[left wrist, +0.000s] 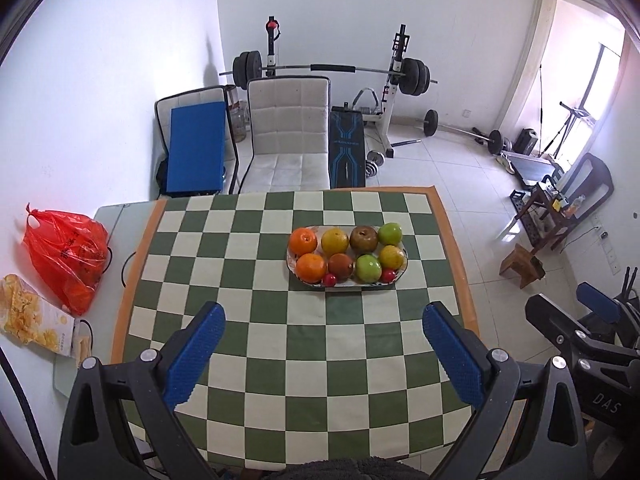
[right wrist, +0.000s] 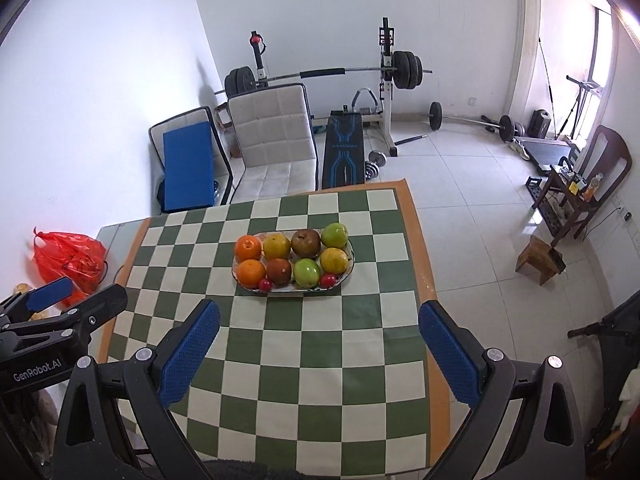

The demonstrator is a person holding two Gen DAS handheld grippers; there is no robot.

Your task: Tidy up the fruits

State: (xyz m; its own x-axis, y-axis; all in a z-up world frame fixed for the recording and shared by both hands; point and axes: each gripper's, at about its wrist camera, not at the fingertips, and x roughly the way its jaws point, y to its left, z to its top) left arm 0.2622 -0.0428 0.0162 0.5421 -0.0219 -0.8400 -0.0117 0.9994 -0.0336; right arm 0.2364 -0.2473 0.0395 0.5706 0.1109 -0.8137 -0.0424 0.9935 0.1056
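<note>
the left gripper (left wrist: 323,354) and right gripper (right wrist: 319,352) both gape wide, holding nothing. the fruit plate (left wrist: 403,263) sits ahead on the checkered cloth (left wrist: 280,360) (left gripper's body reads "genrobot.ai", right's "das").

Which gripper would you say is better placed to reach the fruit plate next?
Probably the left gripper: the plate sits almost centred ahead of its open fingers. From the right gripper, also open, it lies off left.
</note>
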